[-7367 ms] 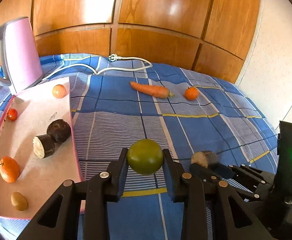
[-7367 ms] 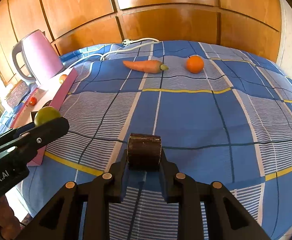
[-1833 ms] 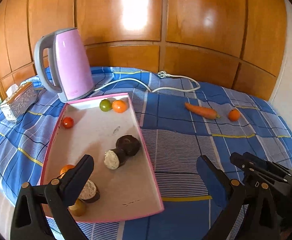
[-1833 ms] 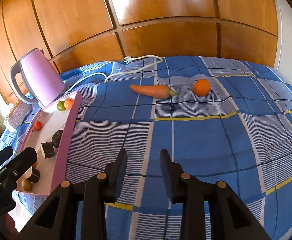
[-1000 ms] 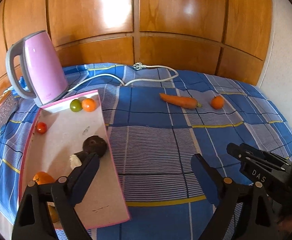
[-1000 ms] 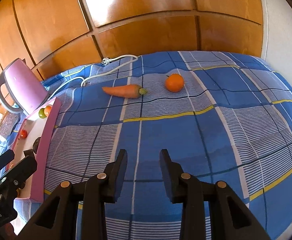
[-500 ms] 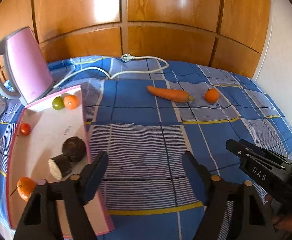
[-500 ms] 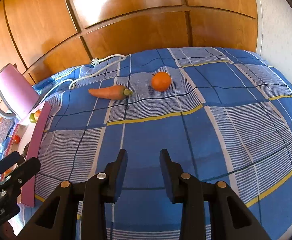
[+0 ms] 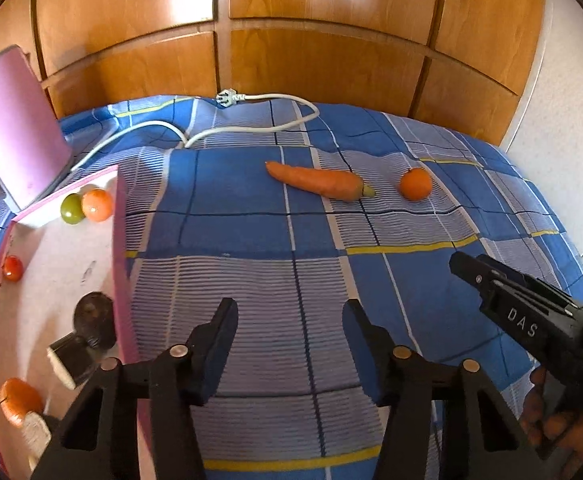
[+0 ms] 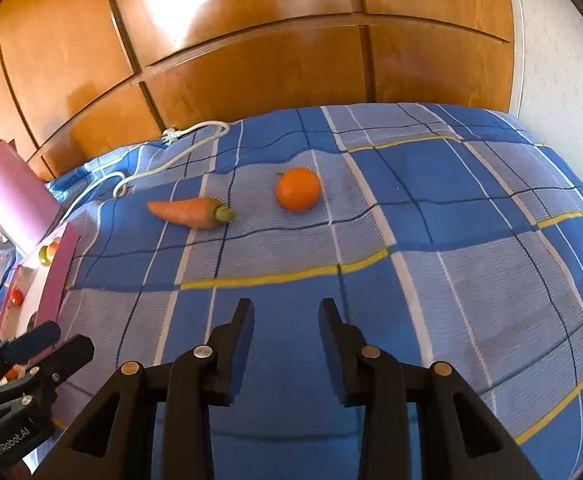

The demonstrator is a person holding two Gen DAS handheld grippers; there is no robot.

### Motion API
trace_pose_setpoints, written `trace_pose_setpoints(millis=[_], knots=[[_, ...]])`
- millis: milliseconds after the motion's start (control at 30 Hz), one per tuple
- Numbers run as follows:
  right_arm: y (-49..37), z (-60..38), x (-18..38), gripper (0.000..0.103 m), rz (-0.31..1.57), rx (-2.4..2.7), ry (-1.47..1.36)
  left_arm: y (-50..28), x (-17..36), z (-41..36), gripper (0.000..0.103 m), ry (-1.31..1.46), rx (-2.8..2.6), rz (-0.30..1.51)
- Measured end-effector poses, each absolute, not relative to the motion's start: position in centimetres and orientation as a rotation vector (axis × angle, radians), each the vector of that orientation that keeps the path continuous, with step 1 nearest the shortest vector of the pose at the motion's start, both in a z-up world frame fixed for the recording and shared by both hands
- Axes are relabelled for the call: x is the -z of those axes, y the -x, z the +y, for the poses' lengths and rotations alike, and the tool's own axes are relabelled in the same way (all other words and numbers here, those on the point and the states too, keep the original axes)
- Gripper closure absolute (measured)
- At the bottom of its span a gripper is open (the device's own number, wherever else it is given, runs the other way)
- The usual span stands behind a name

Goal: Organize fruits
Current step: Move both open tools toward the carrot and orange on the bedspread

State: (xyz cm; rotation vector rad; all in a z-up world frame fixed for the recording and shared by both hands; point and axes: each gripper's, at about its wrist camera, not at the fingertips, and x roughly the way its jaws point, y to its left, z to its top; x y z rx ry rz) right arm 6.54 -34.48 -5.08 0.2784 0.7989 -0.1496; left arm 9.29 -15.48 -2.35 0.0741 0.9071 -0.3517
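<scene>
Both grippers carry nothing. The left gripper (image 9: pixel 289 326) is closing; the right gripper (image 10: pixel 285 320) has a small gap, aimed toward the orange (image 10: pixel 298 189) ahead, probably to grab it.

We are seeing both views brightly lit, with daylight glaring in pale patches off the wooden panels (image 9: pixel 331 12). Fisheye bending is curving the checked blanket (image 10: pixel 451 264) and darkening the corners. The tray (image 9: pixel 63 280) at the left edge is looking slightly smeared, while the centre is staying sharp.
</scene>
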Motion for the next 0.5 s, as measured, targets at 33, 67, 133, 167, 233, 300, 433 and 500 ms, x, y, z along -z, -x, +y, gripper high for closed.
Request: trace_pose_setpoints(millis=[33, 67, 133, 167, 233, 300, 433, 500], knots=[[-6.9, -34.7, 5.0, 0.069, 0.797, 0.154, -0.277, -9.6, 2.4, -15.6, 0.051, -0.072, 0.349, 0.909], [-7.3, -35.0, 5.0, 0.069, 0.796, 0.158, -0.278, -10.0, 2.4, -15.8, 0.058, -0.067, 0.349, 0.914], [-8.0, -35.5, 4.9, 0.069, 0.794, 0.161, -0.279, -10.8, 2.6, -16.1, 0.061, -0.054, 0.355, 0.930], [-8.4, -35.7, 4.9, 0.069, 0.793, 0.162, -0.279, -11.2, 2.6, -16.3, 0.061, -0.048, 0.358, 0.935], [-9.3, -36.1, 4.8, 0.069, 0.790, 0.164, -0.277, -11.9, 2.6, -16.6, 0.066, -0.037, 0.367, 0.940], [-10.2, -36.4, 4.7, 0.069, 0.787, 0.166, -0.277, -12.7, 2.7, -17.0, 0.068, -0.022, 0.374, 0.945], [-11.9, -36.9, 4.8, 0.069, 0.791, 0.158, -0.285, -14.4, 2.7, -17.7, 0.068, 0.032, 0.385, 0.962], [-12.8, -37.0, 4.8, 0.069, 0.790, 0.150, -0.287, -15.1, 2.7, -18.0, 0.068, 0.053, 0.395, 0.967]])
